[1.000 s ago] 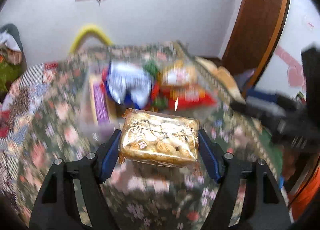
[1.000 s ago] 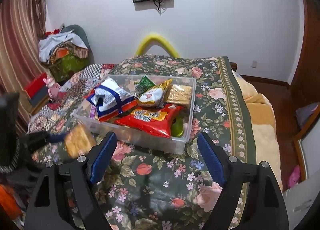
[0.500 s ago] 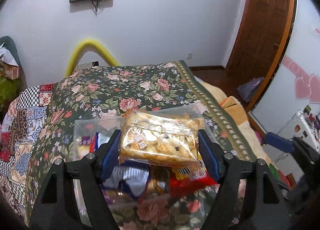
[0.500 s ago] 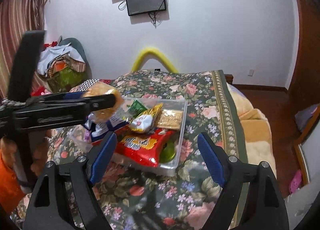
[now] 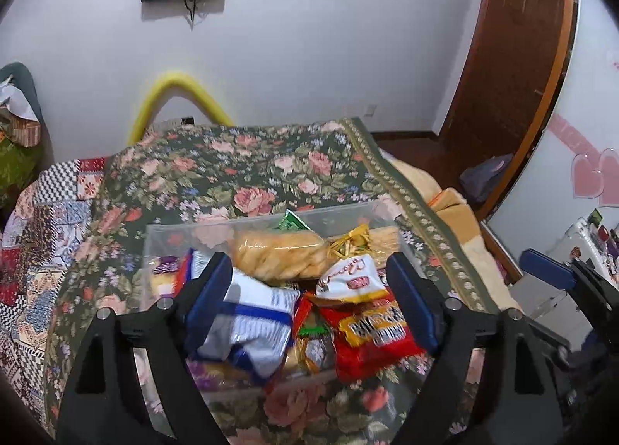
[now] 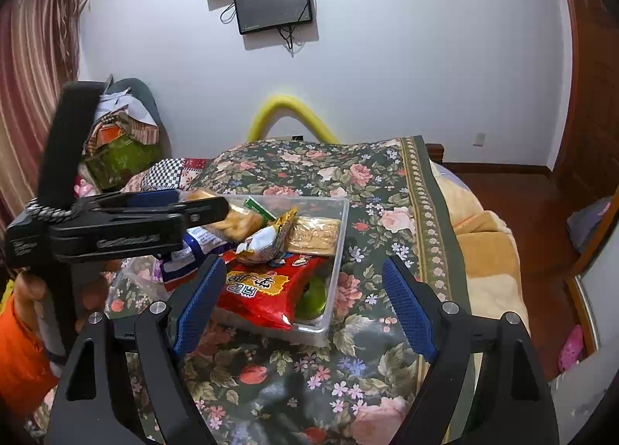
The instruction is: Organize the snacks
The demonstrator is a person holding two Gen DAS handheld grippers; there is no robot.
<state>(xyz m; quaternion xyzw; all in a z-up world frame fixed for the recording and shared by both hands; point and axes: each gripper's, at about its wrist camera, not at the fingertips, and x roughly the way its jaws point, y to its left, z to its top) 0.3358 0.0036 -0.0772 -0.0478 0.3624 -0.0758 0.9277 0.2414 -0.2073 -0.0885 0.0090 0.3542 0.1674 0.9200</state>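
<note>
Spreading wider, your left gripper [image 5: 309, 290] fingers are releasing the biscuit pack [image 5: 278, 255] into the clear bin [image 5: 185, 228]; your right gripper [image 6: 305, 302] is hanging spread, empty.

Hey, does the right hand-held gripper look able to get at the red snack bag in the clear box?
Probably yes. The right hand-held gripper is open and empty, and the red snack bag lies uncovered at the clear box's near edge, directly ahead.

Golden pastry pack [image 5: 276, 257] lying on snack heap — clear bin [image 5: 185, 226] full, on floral bedspread.
</note>
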